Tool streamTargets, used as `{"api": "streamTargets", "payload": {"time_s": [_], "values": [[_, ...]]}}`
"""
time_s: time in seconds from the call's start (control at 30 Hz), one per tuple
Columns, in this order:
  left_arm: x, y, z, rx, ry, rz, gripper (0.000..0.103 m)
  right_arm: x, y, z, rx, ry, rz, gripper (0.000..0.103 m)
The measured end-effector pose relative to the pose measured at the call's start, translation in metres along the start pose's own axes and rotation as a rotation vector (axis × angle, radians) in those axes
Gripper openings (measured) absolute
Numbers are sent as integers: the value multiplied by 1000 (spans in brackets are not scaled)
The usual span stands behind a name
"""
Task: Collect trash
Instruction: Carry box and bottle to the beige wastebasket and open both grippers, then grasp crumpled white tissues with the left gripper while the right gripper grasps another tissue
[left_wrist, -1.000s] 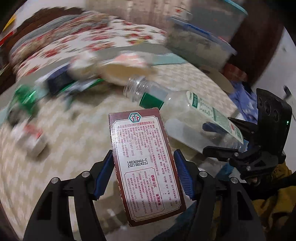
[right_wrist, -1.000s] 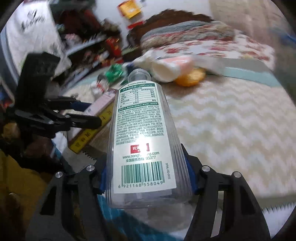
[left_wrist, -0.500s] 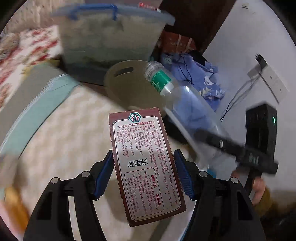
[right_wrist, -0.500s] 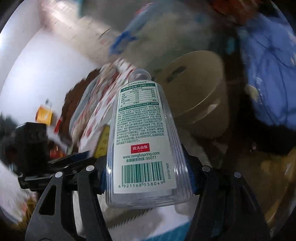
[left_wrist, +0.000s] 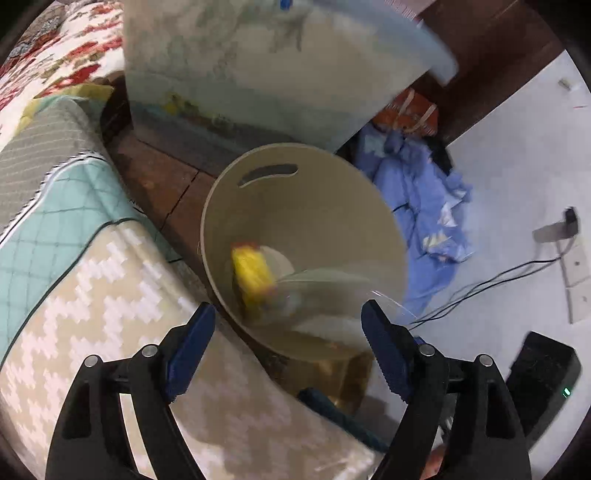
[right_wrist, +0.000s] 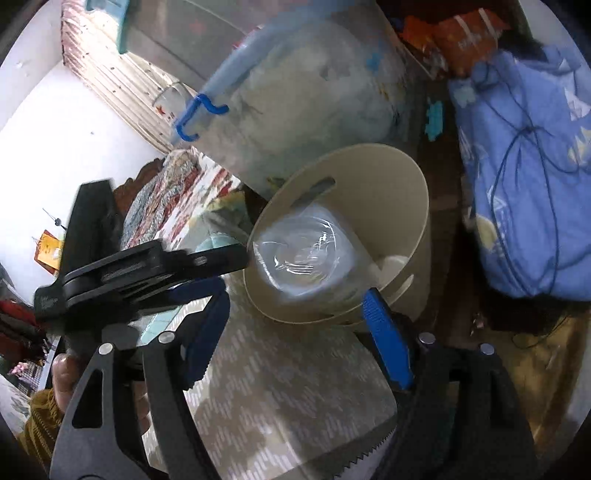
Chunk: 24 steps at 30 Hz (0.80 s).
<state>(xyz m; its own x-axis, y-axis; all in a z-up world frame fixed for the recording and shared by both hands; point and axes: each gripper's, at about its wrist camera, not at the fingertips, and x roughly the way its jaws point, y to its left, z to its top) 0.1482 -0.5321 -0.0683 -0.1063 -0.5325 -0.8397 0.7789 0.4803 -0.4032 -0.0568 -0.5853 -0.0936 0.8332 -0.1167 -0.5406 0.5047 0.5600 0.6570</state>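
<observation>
Both claws hang over the beige bin (left_wrist: 332, 206), which stands on the floor just beyond the far edge of the bed (left_wrist: 92, 295). The left claw (left_wrist: 286, 343) has just opened with nothing between its blue pads; the box (left_wrist: 253, 277), a yellow blur, lies inside the bin straight ahead and below. The right claw (right_wrist: 295, 332) has likewise just spread and holds nothing, and the clear bottle (right_wrist: 303, 258) sits in the bin mouth, base toward the camera, long axis pointing down; any remaining trash would lie back on the bed, behind both claws.
</observation>
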Motion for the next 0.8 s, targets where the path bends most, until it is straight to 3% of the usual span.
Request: {"api": "streamTargets", "payload": {"time_s": [0.1,0.3,0.53,0.67,0.8], "values": [[-41,4,-34,3,-63,-44,77,-8,9,-10,-13,-26,16,76],[-118,27,-135,34,-146,-4,77,-17,56,-45,-104,-10,103,75],[-217,102,-265,-93,-279,174,77,-1,136,-97,-270,111,222,64],[-278,144,-337,-255,-363,317,76,14,183,-139,-379,210,282,61],[-317,180,-381,-402,-425,446,76,22,225,-180,-490,297,322,60]]}}
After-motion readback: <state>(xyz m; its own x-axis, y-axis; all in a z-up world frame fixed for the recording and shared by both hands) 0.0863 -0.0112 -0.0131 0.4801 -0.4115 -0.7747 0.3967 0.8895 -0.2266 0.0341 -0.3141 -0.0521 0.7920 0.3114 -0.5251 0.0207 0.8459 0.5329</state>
